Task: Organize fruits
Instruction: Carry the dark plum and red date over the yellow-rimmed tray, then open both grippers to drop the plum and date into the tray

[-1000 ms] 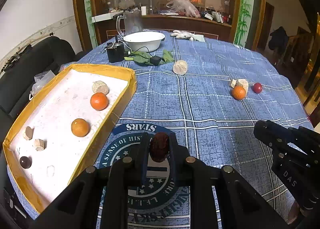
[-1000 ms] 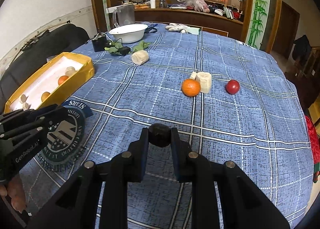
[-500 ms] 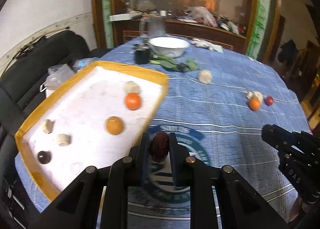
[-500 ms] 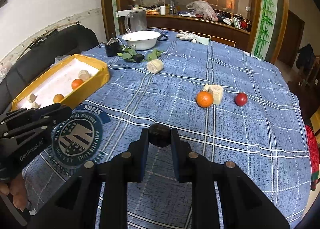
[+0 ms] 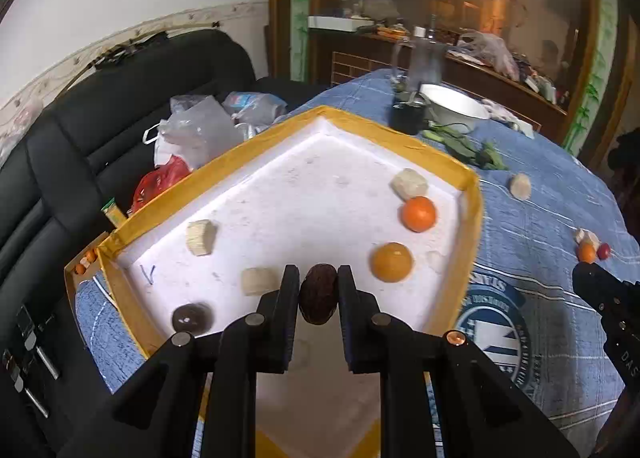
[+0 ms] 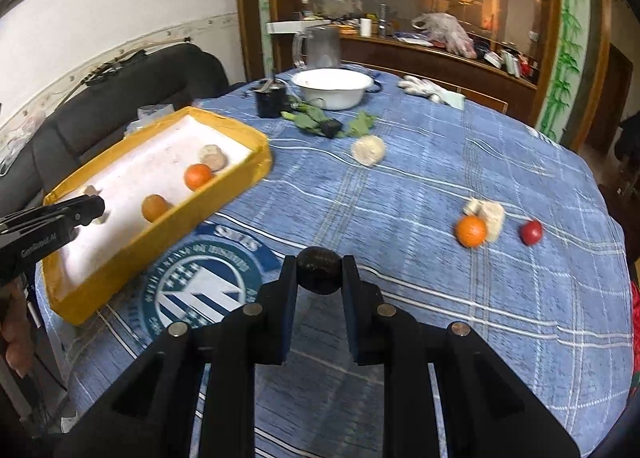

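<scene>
Yellow-rimmed, white-floored tray [image 5: 472, 193] lies beneath the left gripper [image 5: 319, 294], clamped on a wrinkled dark-brown date-like fruit [image 5: 319, 294] seemingly for dropping, while the right gripper [image 6: 319, 272], pinching a dark round fruit [image 6: 319, 270], waits above the blue checked tablecloth [image 6: 440, 298].

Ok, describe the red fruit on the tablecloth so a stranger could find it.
Start at the blue plaid tablecloth, on the side away from the yellow tray. There an orange touches pale chunks. The red fruit sits just beyond, alone, smaller, glossy.
</scene>
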Demonstrator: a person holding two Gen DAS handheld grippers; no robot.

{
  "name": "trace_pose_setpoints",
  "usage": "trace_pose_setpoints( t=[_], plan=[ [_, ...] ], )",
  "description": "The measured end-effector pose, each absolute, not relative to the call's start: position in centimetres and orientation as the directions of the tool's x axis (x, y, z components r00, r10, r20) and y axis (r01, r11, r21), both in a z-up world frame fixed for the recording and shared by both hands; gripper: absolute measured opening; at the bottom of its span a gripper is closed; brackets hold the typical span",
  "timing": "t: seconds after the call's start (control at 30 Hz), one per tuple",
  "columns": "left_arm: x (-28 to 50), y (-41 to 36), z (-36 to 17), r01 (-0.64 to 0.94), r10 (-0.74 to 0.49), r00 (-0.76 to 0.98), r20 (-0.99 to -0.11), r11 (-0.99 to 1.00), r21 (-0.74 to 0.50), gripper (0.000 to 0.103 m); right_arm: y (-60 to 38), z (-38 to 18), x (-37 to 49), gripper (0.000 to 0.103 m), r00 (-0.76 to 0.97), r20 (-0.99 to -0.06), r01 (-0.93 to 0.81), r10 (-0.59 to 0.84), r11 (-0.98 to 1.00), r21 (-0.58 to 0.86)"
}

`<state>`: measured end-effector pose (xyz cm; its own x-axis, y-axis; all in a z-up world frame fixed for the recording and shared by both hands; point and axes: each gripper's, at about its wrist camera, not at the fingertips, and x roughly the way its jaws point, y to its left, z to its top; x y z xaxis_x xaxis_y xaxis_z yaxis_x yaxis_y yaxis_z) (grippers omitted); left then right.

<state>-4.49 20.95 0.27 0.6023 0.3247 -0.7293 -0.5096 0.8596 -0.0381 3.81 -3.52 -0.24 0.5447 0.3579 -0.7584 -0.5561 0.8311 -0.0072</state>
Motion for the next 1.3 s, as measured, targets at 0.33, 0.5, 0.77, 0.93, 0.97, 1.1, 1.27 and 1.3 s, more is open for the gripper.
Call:
trace_pose_setpoints(
  t=[0.33, 0.5, 0.77, 0.93, 0.97, 1.1, 1.27, 1.3],
  plan=[
    [-4.2, 22.7, -0.9, -0.529, 0.318, 0.564, -0.762, 0.848, -0.038, 0.017, 3.4, 0.0, 3.7, 0.023, 0.5, -0.747, -0.65, 0.438, 0.76, 0.012],
    [-3.9, 22.9, -1.5, -0.522, 0.308, 0.551, -0.775, 0.852, -0.033, 0.017, 7.0, -0.4, 4.3, 0.023, 0.47, -0.746, -0.688, 0.473, 0.725, 0.026],
    [-3.3, 23.5, -2.0, -0.523, 0.305, 0.543, -0.782, 0.852, -0.031, 0.017, 11.5, -2.1, 6.2, 0.024, 0.426, -0.766, -0.715, 0.482, 0.698, 0.041],
    [-3.2, 23.3, -1.9, -0.507, 0.291, 0.544, -0.787, 0.861, -0.033, 0.017, 13.1, -3.4, 7.6, 0.024, 0.394, -0.782, -0.717, 0.482, 0.694, 0.067],
    [-3.1, 23.2, -2.0, -0.503, 0.287, 0.544, -0.788, 0.864, -0.032, 0.017, 13.3, -3.6, 7.7, 0.024, 0.39, -0.784, -0.719, 0.483, 0.692, 0.069],
    [-2.9, 23.1, -2.3, -0.502, 0.288, 0.531, -0.797, 0.864, -0.023, 0.017, 14.5, -4.0, 8.4, 0.024, 0.376, -0.787, -0.726, 0.489, 0.684, 0.078],
    [-3.0, 23.7, -2.8, -0.531, 0.307, 0.51, -0.804, 0.847, -0.013, 0.018, 15.7, -4.4, 9.0, 0.024, 0.363, -0.789, -0.731, 0.495, 0.676, 0.088],
    [-3.0, 23.9, -2.9, -0.542, 0.308, 0.502, -0.808, 0.84, -0.016, 0.018, 15.8, -4.5, 9.0, 0.024, 0.362, -0.79, -0.731, 0.495, 0.676, 0.089]
  ],
)
